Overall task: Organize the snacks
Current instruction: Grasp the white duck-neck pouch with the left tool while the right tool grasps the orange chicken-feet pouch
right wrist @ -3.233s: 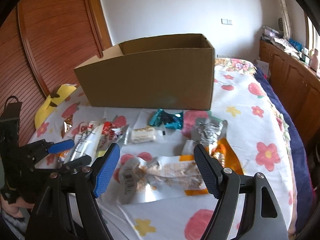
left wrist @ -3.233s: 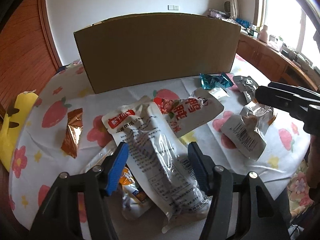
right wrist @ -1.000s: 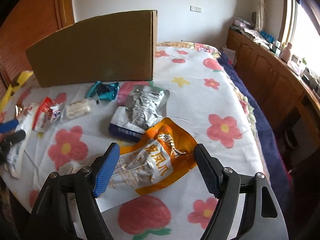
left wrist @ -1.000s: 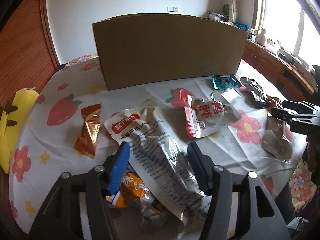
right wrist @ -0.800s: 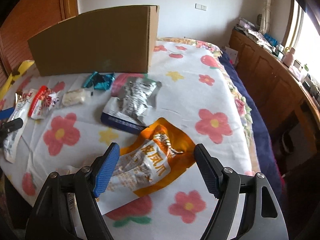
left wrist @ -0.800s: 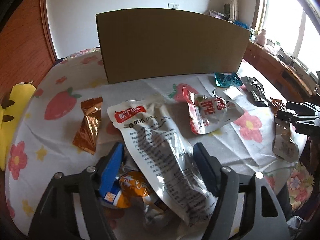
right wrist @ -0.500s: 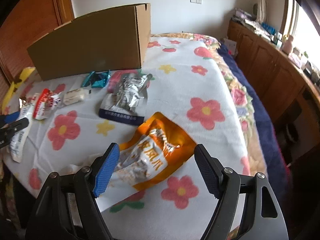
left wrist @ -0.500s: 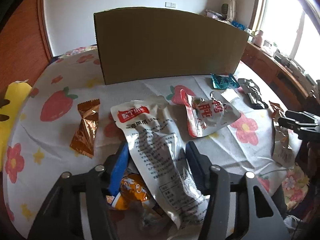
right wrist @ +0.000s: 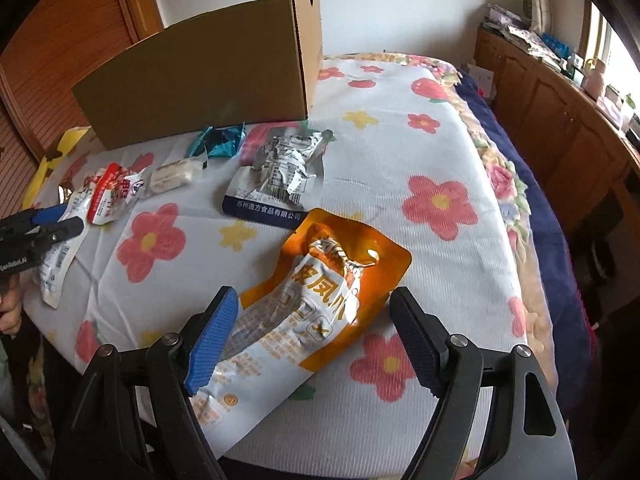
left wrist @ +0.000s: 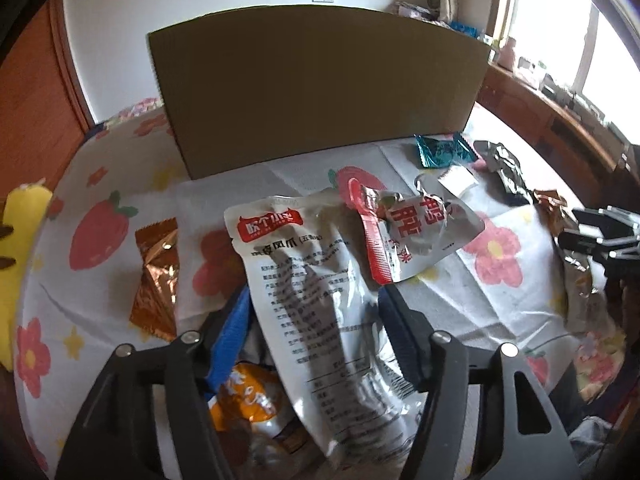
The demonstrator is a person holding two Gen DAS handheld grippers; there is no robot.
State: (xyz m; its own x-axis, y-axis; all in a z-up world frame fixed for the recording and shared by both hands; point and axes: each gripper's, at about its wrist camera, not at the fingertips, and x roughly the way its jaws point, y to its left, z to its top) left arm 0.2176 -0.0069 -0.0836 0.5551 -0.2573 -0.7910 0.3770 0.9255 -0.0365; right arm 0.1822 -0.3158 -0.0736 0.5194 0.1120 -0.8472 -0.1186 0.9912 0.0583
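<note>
A long white pouch with a red label (left wrist: 320, 300) lies on the flowered cloth (right wrist: 380, 152) between the jaws of my left gripper (left wrist: 316, 312). Those jaws are opening, and the pads do not press the pouch. An orange packet (left wrist: 248, 396) lies partly under it. My right gripper (right wrist: 316, 320) hovers over an orange-and-white pouch (right wrist: 320, 304). Its jaws are opening too, the right pad well off the pouch. A brown cardboard box (left wrist: 320, 88) (right wrist: 208, 64) stands behind the snacks. Each gripper shows in the other's view: the right gripper (left wrist: 592, 236) and the left gripper (right wrist: 44, 224).
Loose on the cloth are a copper wrapper (left wrist: 156, 276), a red-and-white pouch (left wrist: 412, 236), a teal wrapper (right wrist: 220, 142), a small white snack (right wrist: 174, 174) and a silver pouch (right wrist: 280, 176). A yellow plush (left wrist: 16, 240) lies at the left edge. Wooden cabinets (right wrist: 560, 120) line the right.
My left jaws narrowed around the white pouch half a second ago and have spread apart again. The right gripper, earlier over a silver pouch, now stays over the orange pouch.
</note>
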